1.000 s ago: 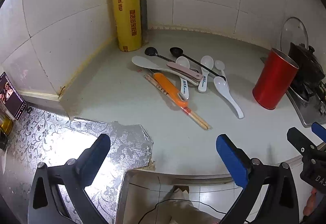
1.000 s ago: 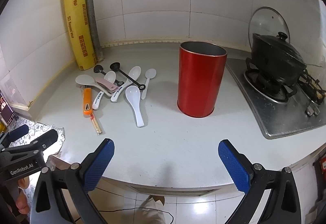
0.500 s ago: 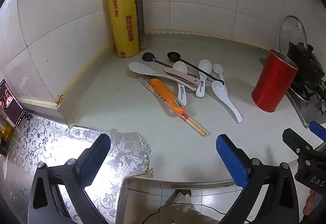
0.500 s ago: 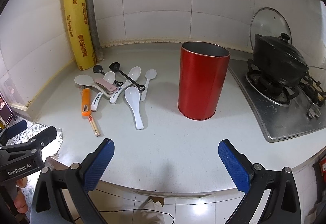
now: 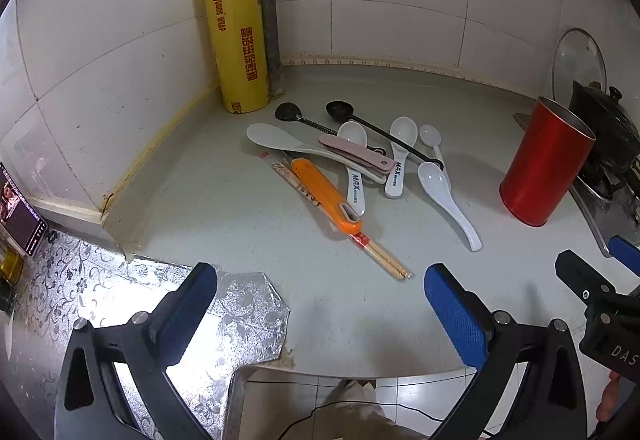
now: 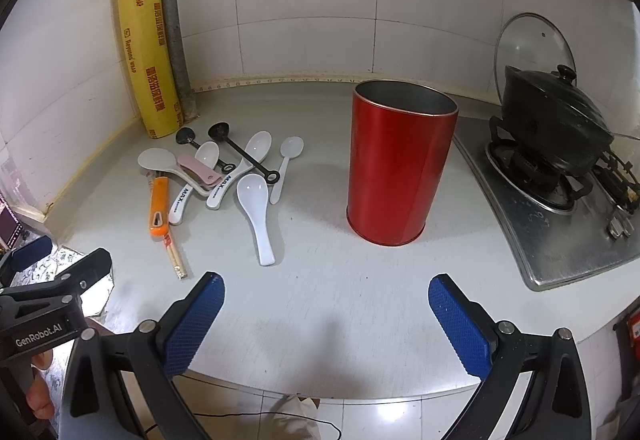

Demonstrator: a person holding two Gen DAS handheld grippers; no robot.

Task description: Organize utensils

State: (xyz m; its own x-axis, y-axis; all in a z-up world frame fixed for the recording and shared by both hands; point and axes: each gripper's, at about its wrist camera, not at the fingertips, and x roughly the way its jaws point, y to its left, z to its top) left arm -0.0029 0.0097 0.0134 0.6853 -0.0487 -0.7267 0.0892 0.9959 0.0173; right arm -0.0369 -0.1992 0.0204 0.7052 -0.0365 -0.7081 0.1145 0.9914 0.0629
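Note:
A heap of utensils lies on the grey counter: an orange-handled tool point(image 5: 326, 195) point(image 6: 159, 204) over chopsticks point(image 5: 384, 258) point(image 6: 176, 256), several white spoons such as the nearest one point(image 5: 446, 195) point(image 6: 256, 211), a pink piece point(image 5: 356, 155), and two black scoops point(image 5: 340, 109). A tall red canister point(image 5: 546, 163) point(image 6: 400, 167) stands upright and empty to their right. My left gripper point(image 5: 320, 304) hovers open near the counter's front edge, short of the chopsticks. My right gripper point(image 6: 326, 320) is open too, in front of the canister. Neither holds anything.
A yellow wrap roll point(image 5: 234, 19) point(image 6: 146, 55) leans in the corner beside a grey pipe. A gas stove with a black pot point(image 6: 556, 123) and a glass lid point(image 6: 534, 47) sits at the right. A foil-covered surface point(image 5: 92, 280) lies lower left.
Both grippers have moved forward over the counter, so the utensils and canister look closer. Both stay open and nothing on the counter has shifted.

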